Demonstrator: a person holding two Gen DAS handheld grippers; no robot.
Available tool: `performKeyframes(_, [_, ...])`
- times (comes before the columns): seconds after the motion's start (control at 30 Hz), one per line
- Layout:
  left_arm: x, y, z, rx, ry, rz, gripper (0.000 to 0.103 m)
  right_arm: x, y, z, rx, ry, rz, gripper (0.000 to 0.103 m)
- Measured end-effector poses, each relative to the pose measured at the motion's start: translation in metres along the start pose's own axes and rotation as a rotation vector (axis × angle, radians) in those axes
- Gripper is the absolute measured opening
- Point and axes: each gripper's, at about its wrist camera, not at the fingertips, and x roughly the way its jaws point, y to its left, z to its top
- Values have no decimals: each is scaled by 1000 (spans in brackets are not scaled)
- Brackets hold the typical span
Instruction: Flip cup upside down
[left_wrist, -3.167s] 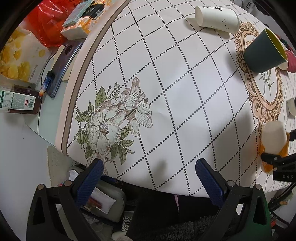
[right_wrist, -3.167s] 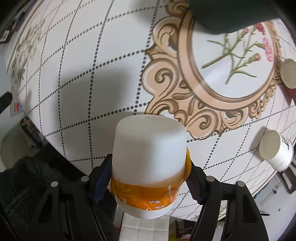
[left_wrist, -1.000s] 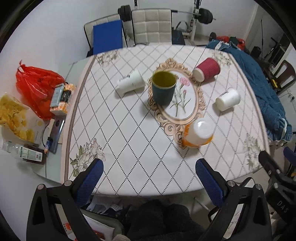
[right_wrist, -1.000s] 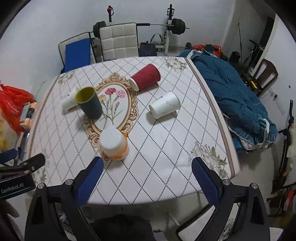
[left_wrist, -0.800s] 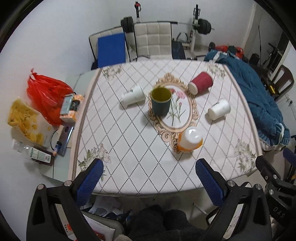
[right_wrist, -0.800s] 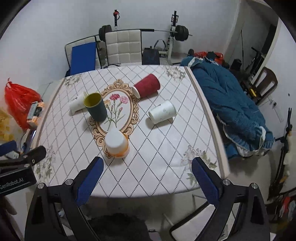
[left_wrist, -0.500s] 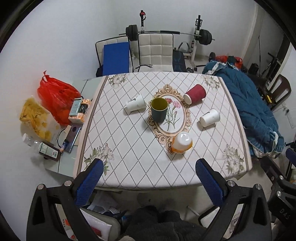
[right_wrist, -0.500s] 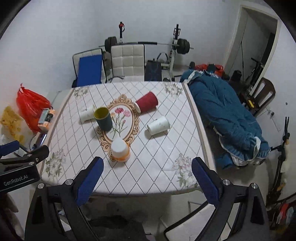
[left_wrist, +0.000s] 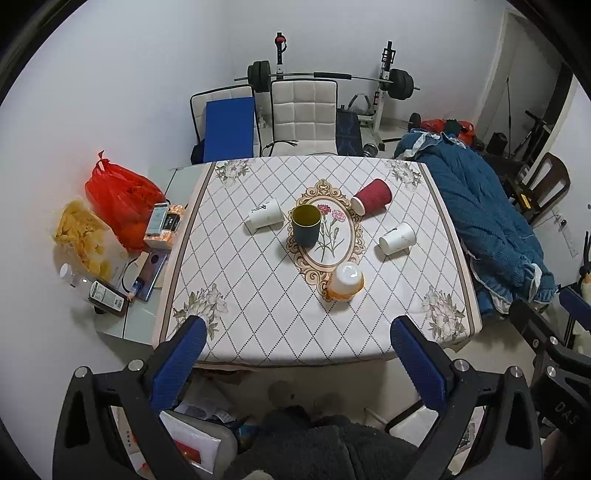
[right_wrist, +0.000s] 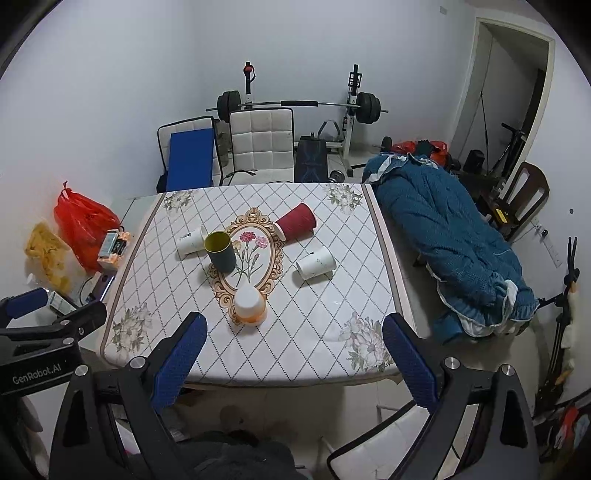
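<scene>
The surface is a rectangular table covered by a white cloth with a dotted diamond grid, corner flower prints and an oval ornate floral medallion at its centre. On the near rim of that medallion the white cup with an orange band is seen inverted, base upward, touched by neither tool. A dark green cup with a yellow interior stands upright on the medallion's left edge. Three cups lie on their sides: a white paper cup just beside the green one, a ribbed red paper cup at the medallion's far right, and a second white paper cup on the right.

Behind the surface a white padded chair, a blue panel and a barbell rack are set against a white wall. A blue quilt lies to the right, a red plastic bag to the left.

The left tool and the right tool are both held wide apart, above and short of the near edge, with nothing between the jaws.

An open doorway is shown only in the right wrist view. A phone and a bottle on the low side shelf are clear only in the left wrist view.
</scene>
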Motion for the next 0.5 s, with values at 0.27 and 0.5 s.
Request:
performKeyframes(0.27, [-5, -2, -5, -5, 3, 1, 102, -7, -4, 2, 10, 6, 14, 98])
performKeyframes(0.5, [-6, -9, -11, -3, 10, 8, 102, -9, -10, 2, 7, 12, 23, 98])
